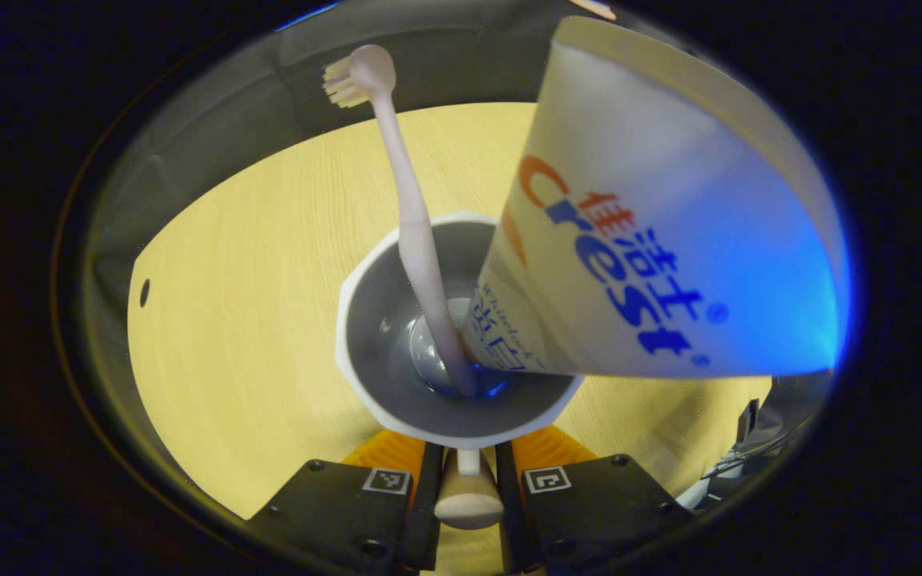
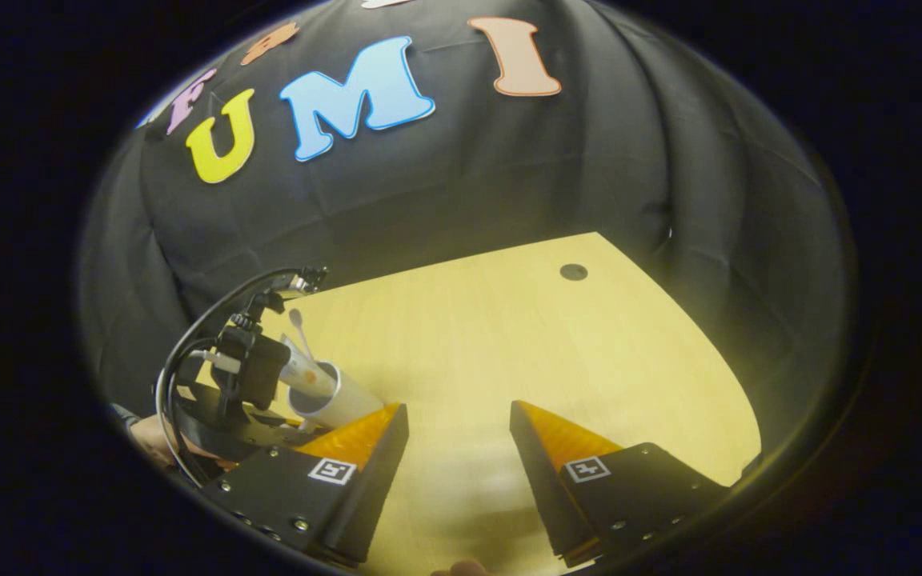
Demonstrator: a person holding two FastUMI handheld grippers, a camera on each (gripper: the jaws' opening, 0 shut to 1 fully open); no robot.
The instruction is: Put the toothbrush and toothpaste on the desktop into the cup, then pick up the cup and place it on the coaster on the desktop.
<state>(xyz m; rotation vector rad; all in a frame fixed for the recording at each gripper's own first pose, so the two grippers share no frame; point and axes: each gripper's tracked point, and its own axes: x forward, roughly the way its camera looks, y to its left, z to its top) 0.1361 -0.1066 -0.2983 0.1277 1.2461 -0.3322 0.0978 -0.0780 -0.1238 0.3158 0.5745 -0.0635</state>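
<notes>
In the left gripper view, a white cup (image 1: 397,360) with a grey interior is seen from above, over the light wooden desktop (image 1: 253,320). A pale toothbrush (image 1: 417,232) stands in it, handle end at the bottom and bristled head up, leaning toward the far rim. A white toothpaste tube (image 1: 653,216) with coloured lettering is set in the cup beside the brush, its narrow end down and its broad crimped end fanning up toward the camera. The cup's handle (image 1: 469,500) is seen between the two fingers of the left gripper (image 1: 467,472), which are drawn close on either side of it; the handle appears to be clasped by both fingers. Whether the cup rests on the desktop or is raised cannot be told.

In the right gripper view, the right gripper (image 2: 457,440) is held low over the bare desktop (image 2: 509,344), its fingers spread wide apart with nothing between them. At the lower left, the left gripper (image 2: 301,416) is seen with its cable looped above it and part of the holding hand (image 2: 149,440) glimpsed behind. The cup (image 2: 341,396) is seen tilted beside it, with the toothbrush (image 2: 299,328) and the toothpaste tube (image 2: 305,370) projecting from its mouth.
</notes>
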